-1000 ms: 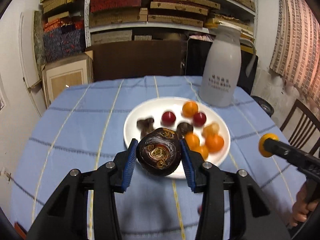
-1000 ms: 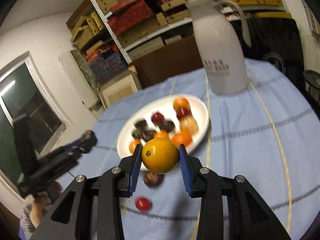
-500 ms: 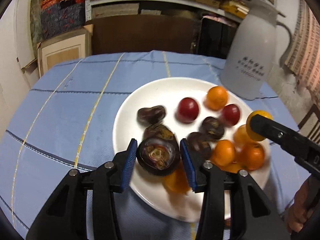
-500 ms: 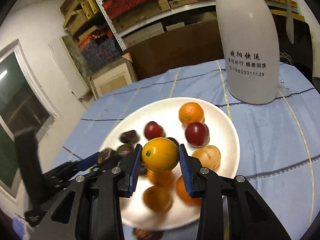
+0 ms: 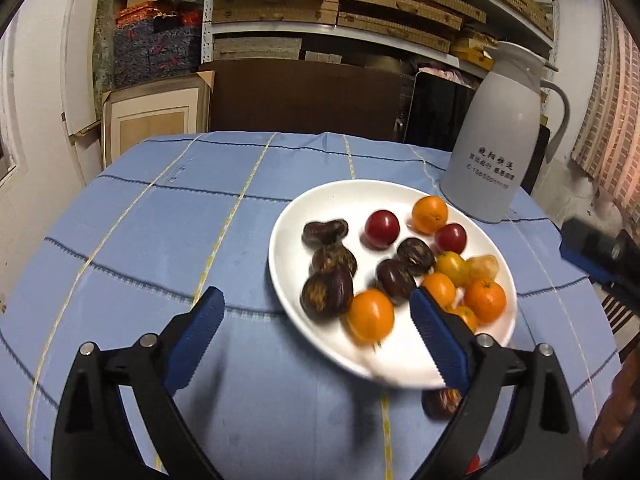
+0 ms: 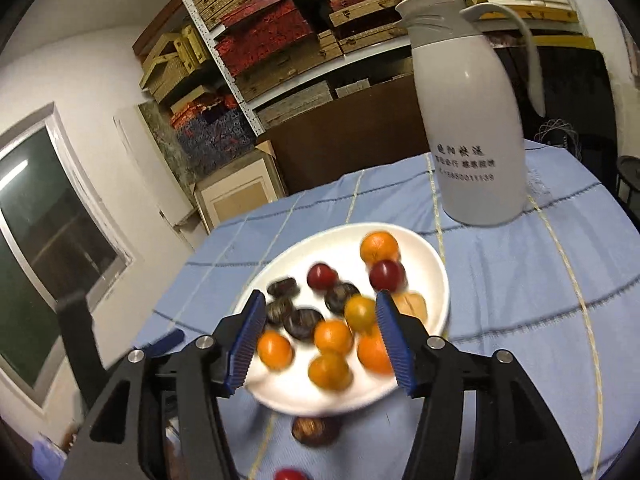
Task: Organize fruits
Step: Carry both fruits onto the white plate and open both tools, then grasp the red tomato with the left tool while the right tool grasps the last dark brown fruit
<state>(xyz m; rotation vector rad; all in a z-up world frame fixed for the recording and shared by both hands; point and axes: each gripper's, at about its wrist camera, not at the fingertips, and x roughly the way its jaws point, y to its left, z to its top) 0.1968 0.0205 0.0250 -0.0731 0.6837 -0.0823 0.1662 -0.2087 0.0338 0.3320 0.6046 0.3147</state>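
A white plate [image 5: 288, 220] on the blue tablecloth holds several orange fruits, dark brown fruits and two red ones. My left gripper [image 5: 316, 322] is open and empty above the plate's near edge; the dark fruit [image 5: 326, 296] lies on the plate between its fingers. My right gripper [image 6: 320, 332] is open and empty over the plate [image 6: 436, 276]; the yellow-orange fruit [image 6: 360, 314] lies among the others. A dark fruit [image 6: 314, 430] [image 5: 440, 402] and a red fruit [image 6: 290, 474] lie on the cloth in front of the plate.
A tall white jug [image 5: 496, 140] [image 6: 472, 120] stands on the table behind the plate at the right. Shelves with stacked boxes [image 5: 340, 4] fill the back wall. The right gripper's blue finger [image 5: 588, 252] shows at the right edge of the left wrist view.
Both grippers have opened and let go: the dark fruit and the yellow-orange fruit now lie on the plate. Both grippers have pulled back a little.
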